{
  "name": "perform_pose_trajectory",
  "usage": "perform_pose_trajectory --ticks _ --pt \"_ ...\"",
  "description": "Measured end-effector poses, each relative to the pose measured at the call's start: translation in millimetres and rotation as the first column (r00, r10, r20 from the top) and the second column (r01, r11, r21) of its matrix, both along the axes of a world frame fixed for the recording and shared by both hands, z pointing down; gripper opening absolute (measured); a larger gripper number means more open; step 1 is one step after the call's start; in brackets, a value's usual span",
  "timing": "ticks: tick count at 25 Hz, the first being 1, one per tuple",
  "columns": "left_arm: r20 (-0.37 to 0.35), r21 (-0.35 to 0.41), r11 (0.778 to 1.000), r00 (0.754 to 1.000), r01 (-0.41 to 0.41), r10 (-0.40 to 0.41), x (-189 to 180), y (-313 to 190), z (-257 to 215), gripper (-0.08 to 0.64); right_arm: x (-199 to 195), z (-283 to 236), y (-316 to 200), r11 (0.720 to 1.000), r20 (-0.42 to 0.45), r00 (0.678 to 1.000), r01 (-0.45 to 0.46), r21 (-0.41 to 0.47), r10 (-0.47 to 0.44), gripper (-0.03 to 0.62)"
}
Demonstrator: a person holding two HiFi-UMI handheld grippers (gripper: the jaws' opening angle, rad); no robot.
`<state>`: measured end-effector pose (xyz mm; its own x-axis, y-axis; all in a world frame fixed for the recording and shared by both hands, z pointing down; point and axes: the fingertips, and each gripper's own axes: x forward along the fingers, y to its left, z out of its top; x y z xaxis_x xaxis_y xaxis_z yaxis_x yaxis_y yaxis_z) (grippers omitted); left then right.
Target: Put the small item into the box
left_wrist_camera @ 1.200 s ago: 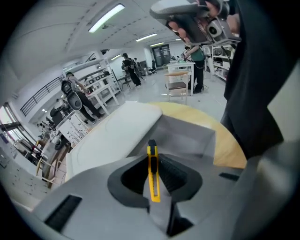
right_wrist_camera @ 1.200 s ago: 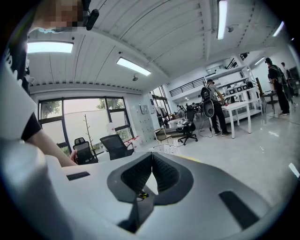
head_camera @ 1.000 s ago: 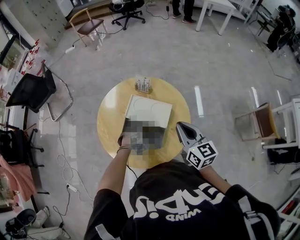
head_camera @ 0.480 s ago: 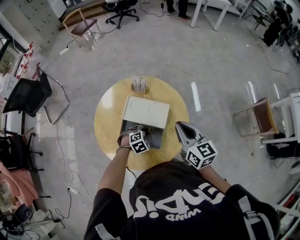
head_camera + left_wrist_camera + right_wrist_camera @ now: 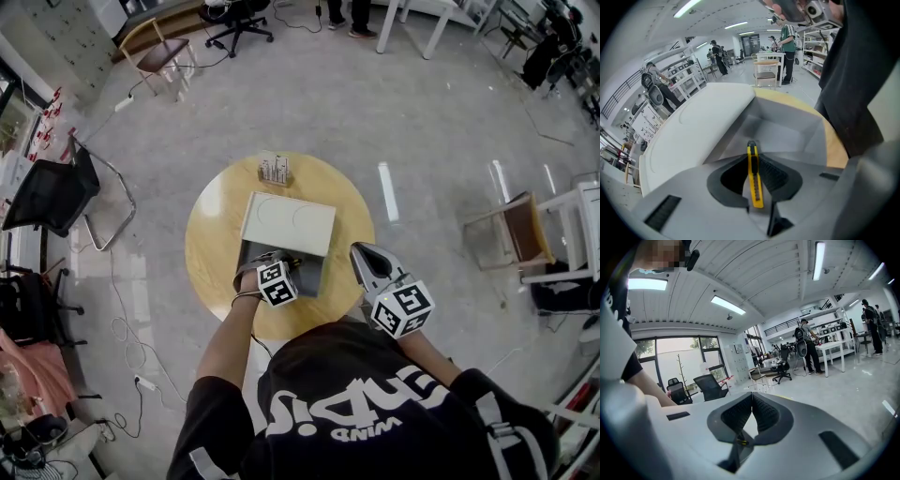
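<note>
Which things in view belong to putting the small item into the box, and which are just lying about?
Belong to the job: yellow utility knife, clamped in the left gripper; open box beneath it, white lid folded back.
Just about: right gripper, shut and empty; small rack at the table's far edge; chairs around.

Bright ceiling strip-lights, fisheye-warped edges.

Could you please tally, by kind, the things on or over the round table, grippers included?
grippers: 2, the left gripper and the right gripper
open box: 1
yellow utility knife: 1
small rack: 1
Total: 5
</note>
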<state>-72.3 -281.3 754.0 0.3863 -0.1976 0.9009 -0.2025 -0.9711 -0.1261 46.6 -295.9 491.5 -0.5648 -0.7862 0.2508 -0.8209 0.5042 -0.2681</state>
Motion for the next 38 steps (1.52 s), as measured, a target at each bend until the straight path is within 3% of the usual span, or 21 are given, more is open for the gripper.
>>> perform_pose_trajectory --ticks 13,17,20,23,26,28,32,38 --pt "-0.029 0.019 0.999 0.998 0.048 -0.048 1.5 -1.0 -15.2 0.081 3.2 -1.2 4.3 1.0 0.006 1.0 0.003 0.005 -0.003 0.003" --pt "-0.059 0.047 0.996 0.996 0.071 -0.068 4.4 -2.7 -28.8 0.025 2.0 -0.1 6.8 1.0 0.009 1.0 0.011 0.01 -0.011 0.003" --pt "-0.109 0.056 0.993 0.989 0.106 -0.099 8.3 -4.4 -48.3 0.011 0.1 -1.1 8.4 1.0 0.011 1.0 0.019 0.011 -0.019 0.003" --pt "-0.201 0.061 0.982 0.966 0.178 -0.163 12.0 -5.8 -77.3 0.011 -1.0 -2.3 9.4 1.0 0.01 1.0 0.026 0.014 -0.026 0.003" --pt "-0.312 0.068 0.959 0.918 0.276 -0.243 10.4 -4.8 -113.5 0.01 -2.0 -3.0 10.5 0.999 0.007 0.999 0.032 0.017 -0.033 0.003" --pt "-0.392 0.067 0.933 0.869 0.354 -0.302 6.5 -4.1 -139.9 0.009 -1.6 -3.7 10.6 0.999 0.005 0.999 0.036 0.019 -0.037 0.003" --pt "-0.539 0.042 0.865 0.74 0.501 -0.402 -8.0 0.8 -193.8 0.009 -2.2 -4.9 10.5 0.999 0.002 0.999 0.047 0.021 -0.047 0.003" --pt "-0.681 -0.01 0.769 0.559 0.639 -0.474 -34.1 17.4 -255.6 0.01 -7.6 -11.4 12.1 0.997 0.003 0.997 0.074 0.035 -0.075 0.003"
